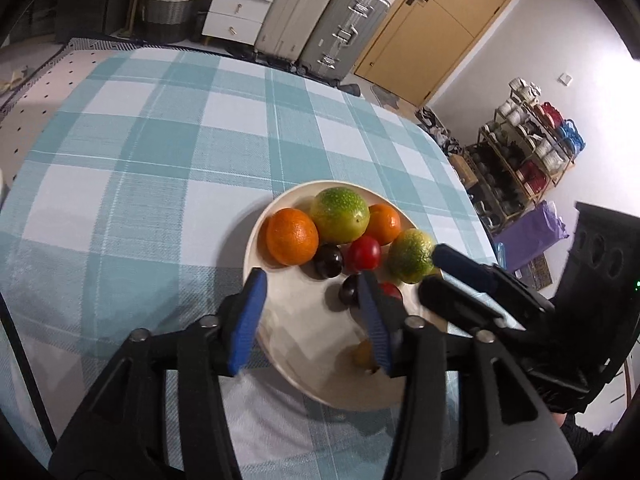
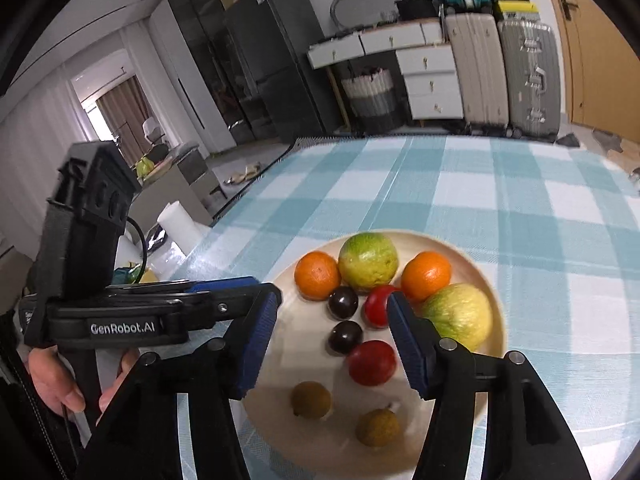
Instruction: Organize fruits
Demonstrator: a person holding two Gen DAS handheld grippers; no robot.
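A cream plate [image 2: 296,344] on the blue checked tablecloth [image 1: 160,152] holds two oranges [image 2: 317,275], two green-yellow fruits [image 2: 368,260], two dark plums [image 2: 345,336], two red fruits [image 2: 372,362] and two small brown fruits [image 2: 311,400]. My right gripper [image 2: 333,300] hovers over the plate's middle, open, its pads touching nothing. My left gripper [image 1: 312,280] is open above the plate's near left part [image 1: 296,320], nothing between its fingers. In the left wrist view the right gripper [image 1: 460,280] reaches in beside a green-yellow fruit [image 1: 410,256].
A hand [image 2: 52,384] holds the left gripper's handle at the table's left edge. A white roll [image 2: 176,220] and clutter sit beyond that edge. Suitcases [image 1: 312,12], white drawers [image 1: 240,4] and a door [image 1: 432,24] stand past the far edge.
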